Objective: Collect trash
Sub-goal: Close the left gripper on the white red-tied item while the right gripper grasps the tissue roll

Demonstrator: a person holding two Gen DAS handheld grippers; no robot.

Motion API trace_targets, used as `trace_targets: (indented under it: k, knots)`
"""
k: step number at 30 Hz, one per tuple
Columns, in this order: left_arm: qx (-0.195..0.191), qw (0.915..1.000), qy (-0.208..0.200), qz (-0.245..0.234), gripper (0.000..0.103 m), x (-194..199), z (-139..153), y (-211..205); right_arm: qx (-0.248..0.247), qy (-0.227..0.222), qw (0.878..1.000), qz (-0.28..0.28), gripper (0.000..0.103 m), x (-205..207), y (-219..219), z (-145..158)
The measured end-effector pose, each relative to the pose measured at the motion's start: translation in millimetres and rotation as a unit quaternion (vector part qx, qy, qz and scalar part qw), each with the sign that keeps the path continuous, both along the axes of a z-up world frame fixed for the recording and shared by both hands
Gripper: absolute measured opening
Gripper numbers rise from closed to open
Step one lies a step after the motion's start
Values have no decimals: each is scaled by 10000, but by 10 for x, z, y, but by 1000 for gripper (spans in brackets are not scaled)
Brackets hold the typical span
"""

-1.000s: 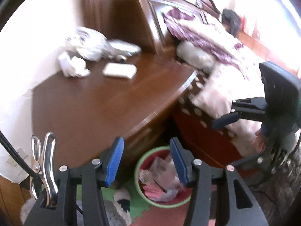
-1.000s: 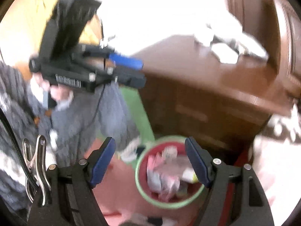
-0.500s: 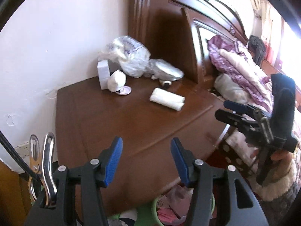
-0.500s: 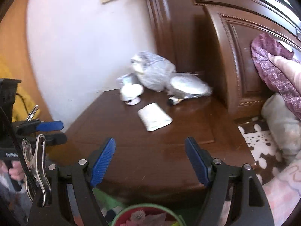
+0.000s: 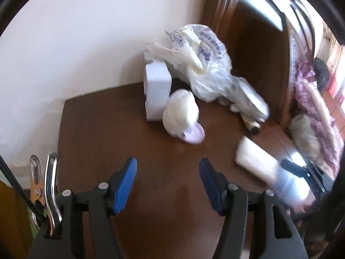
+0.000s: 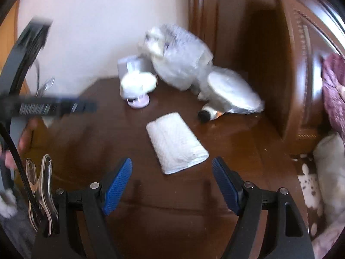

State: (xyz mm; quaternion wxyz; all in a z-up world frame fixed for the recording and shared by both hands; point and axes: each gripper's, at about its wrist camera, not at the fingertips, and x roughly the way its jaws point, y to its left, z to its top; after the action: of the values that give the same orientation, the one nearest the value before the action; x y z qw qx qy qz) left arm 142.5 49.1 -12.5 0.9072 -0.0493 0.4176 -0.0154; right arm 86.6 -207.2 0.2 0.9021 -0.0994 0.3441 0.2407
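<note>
Trash lies ahead of both tools on the brown bench, none of it gripped yet. My left tool has just been opening its jaws and now stands fairly wide with nothing between them. Beyond its tips, slightly left of centre, a white block stands against the wall, with a white crumpled wad touching it and resting over a lilac lid. Further back sits a crumpled plastic bag, and to its right a silvery packet with a small dark-capped tube just beside it. Off to the right of this tool lies a flat white tissue pack.

My right tool is wide and empty, and the tissue pack sits just ahead of it, almost between the tips, lying askew. I judge this the step in hand: bring the right tool forward and down so the pads straddle the pack's narrow width, turning the wrist to match its slant, then close gently, since it looks soft. The left tool suits the wad; pinch high so the lid stays put.

Room is good in front: bare bench on both sides of the pack. The wall closes the left rear, the dark headboard the right rear, and the bench's right edge drops toward the bed. My tools are near each other, so I should keep them apart.
</note>
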Motion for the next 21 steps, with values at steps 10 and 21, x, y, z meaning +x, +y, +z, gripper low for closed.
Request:
trace_targets:
  k: [10, 21]
  knots:
    - [874, 9954, -191, 343, 64, 452, -62, -200, -227, -68, 9997, 30, 78, 278, 129, -4]
    - [466, 9986, -196, 121, 13, 492, -107, -60, -15, 300, 9995, 19, 34, 456, 90, -49]
